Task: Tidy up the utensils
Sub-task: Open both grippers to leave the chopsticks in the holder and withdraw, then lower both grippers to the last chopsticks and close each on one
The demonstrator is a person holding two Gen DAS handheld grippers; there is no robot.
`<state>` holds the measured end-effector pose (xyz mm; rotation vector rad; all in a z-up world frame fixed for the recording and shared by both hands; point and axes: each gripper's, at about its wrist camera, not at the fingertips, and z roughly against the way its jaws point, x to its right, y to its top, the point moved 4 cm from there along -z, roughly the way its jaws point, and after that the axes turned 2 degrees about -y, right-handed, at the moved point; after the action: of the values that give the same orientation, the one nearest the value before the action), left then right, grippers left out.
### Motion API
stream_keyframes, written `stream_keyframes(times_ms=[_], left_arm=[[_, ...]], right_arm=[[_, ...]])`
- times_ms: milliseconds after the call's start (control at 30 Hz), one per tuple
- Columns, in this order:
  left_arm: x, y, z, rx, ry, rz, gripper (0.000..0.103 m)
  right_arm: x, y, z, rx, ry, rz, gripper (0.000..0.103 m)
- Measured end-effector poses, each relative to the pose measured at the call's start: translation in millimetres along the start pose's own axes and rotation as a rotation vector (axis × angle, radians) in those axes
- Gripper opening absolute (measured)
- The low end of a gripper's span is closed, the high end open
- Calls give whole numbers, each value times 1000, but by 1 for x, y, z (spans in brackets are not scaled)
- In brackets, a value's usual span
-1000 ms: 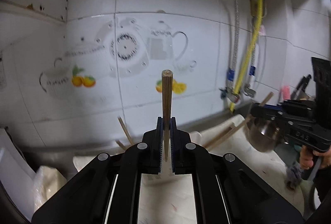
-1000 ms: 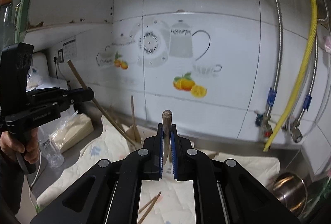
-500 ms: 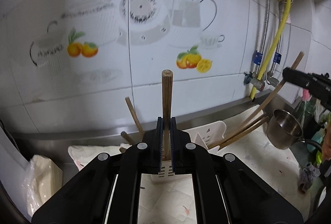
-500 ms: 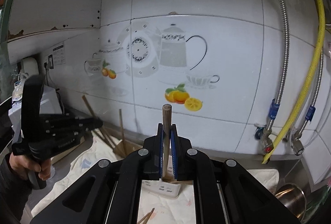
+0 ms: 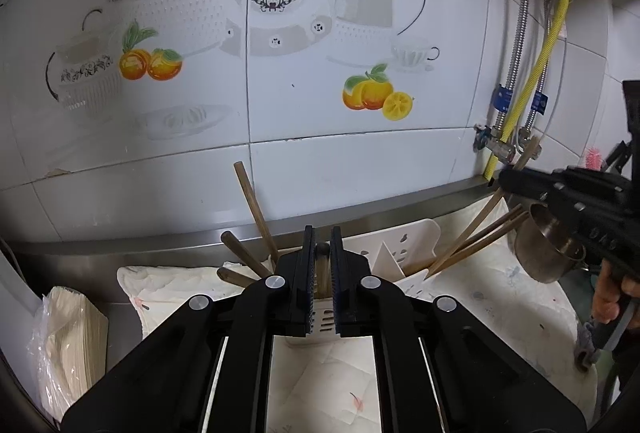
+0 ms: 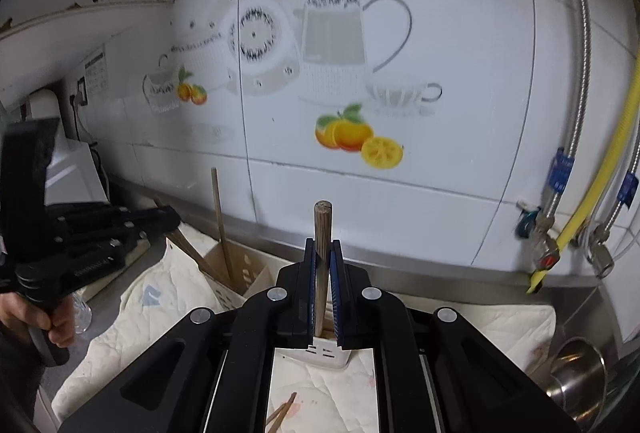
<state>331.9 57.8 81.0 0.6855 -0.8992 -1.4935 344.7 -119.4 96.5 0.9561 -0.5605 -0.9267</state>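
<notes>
Both grippers hover over the white holder (image 5: 404, 253), several sticks (image 5: 254, 209) already standing in it, left gripper (image 5: 321, 265) pinching a stick low between its jaws, right gripper (image 6: 322, 285) clamped on another (image 6: 322, 233), loose chopsticks (image 6: 282, 411) still on the cloth.

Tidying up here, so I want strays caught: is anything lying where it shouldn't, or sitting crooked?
Yes. A pair of chopsticks lies loose on the cloth in front of the white holder, not in it. The chopsticks already in the holder lean at different angles rather than standing straight.
</notes>
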Motion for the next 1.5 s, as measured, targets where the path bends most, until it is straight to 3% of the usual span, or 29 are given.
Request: stream_keyframes(times_ms=[100, 167, 233, 300, 400, 467, 600, 1067, 1167, 1500], left_arm=[[0, 0, 3, 4, -2, 4, 10], [0, 0, 6, 13, 4, 6, 24], [0, 0, 10, 27, 6, 5, 30], [1, 0, 15, 33, 6, 1, 31], [3, -3, 26, 53, 14, -14, 42], [5, -5, 32, 61, 19, -20, 46], [7, -17, 48, 80, 36, -23, 53], [14, -88, 87, 94, 161, -29, 88], [14, -106, 90, 86, 201, -28, 94], [11, -146, 95, 62, 384, 1, 98]], right_arm=[[1, -3, -5, -11, 2, -3, 7], [3, -4, -5, -10, 1, -10, 8], [5, -4, -2, -1, -1, -15, 8], [7, -2, 3, 8, -4, -17, 11], [9, -1, 14, 31, -10, -24, 20], [9, -3, 25, 50, -18, -22, 30], [9, -11, 46, 83, -34, -18, 37], [-26, -97, 88, 62, -17, -30, 82], [-34, -118, 89, 42, -25, -25, 85], [-56, -178, 83, -48, -29, -15, 89]])
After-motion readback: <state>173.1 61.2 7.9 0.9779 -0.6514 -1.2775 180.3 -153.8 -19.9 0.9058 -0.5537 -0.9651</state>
